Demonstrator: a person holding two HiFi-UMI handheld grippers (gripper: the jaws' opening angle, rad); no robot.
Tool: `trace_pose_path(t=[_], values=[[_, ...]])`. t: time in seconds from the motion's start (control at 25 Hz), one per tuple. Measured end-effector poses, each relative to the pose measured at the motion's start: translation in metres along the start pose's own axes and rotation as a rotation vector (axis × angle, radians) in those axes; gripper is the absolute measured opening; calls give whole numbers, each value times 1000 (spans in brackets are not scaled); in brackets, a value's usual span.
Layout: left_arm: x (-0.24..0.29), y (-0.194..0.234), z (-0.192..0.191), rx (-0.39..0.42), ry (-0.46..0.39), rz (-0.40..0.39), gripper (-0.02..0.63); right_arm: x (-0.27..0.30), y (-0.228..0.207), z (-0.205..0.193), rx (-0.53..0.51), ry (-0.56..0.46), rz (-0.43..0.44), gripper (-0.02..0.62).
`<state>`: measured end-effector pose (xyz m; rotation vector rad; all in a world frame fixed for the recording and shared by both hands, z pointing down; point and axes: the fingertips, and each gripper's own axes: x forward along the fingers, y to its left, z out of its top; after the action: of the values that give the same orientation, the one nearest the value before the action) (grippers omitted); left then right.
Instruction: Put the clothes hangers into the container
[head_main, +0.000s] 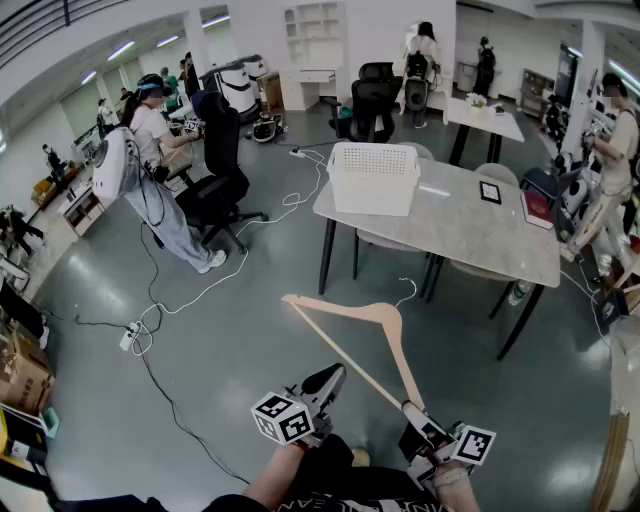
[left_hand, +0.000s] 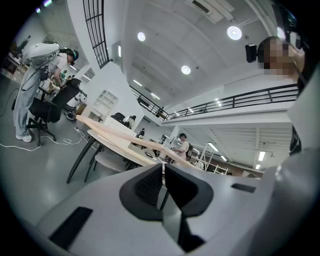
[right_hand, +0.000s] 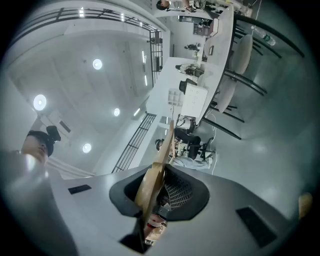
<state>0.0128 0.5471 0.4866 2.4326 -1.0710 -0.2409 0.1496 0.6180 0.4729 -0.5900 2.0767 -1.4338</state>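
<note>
A pale wooden clothes hanger (head_main: 370, 335) with a white wire hook hangs in the air above the grey floor, in front of the table. My right gripper (head_main: 412, 410) is shut on the hanger's near arm end; in the right gripper view the wooden hanger (right_hand: 160, 160) runs out from between the right gripper's (right_hand: 162, 176) pads. My left gripper (head_main: 330, 378) sits just left of the hanger, apart from it. In the left gripper view the left gripper (left_hand: 163, 172) is shut with nothing between its pads, and the hanger (left_hand: 125, 137) crosses beyond it. A white perforated basket (head_main: 374, 178) stands on the table's left end.
The grey table (head_main: 460, 235) also carries a tablet (head_main: 490, 192) and a red book (head_main: 537, 208). Chairs are tucked under it. White cables (head_main: 215, 285) trail over the floor at left. A person (head_main: 165, 185) stands by a black office chair (head_main: 215, 185); another stands at far right.
</note>
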Motion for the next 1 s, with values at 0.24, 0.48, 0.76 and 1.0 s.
trace_pose_path(t=[0.24, 0.48, 0.76, 1.0], values=[[3, 10, -2, -8, 7, 24, 21, 2, -14, 5, 30, 10, -19, 66], [22, 43, 1, -43, 3, 32, 21, 27, -31, 17, 33, 18, -35, 66], [70, 83, 32, -37, 0, -4, 21, 73, -49, 57, 41, 1, -46, 66], [114, 124, 68, -45, -3, -22, 21, 124, -58, 100, 32, -14, -27, 66]])
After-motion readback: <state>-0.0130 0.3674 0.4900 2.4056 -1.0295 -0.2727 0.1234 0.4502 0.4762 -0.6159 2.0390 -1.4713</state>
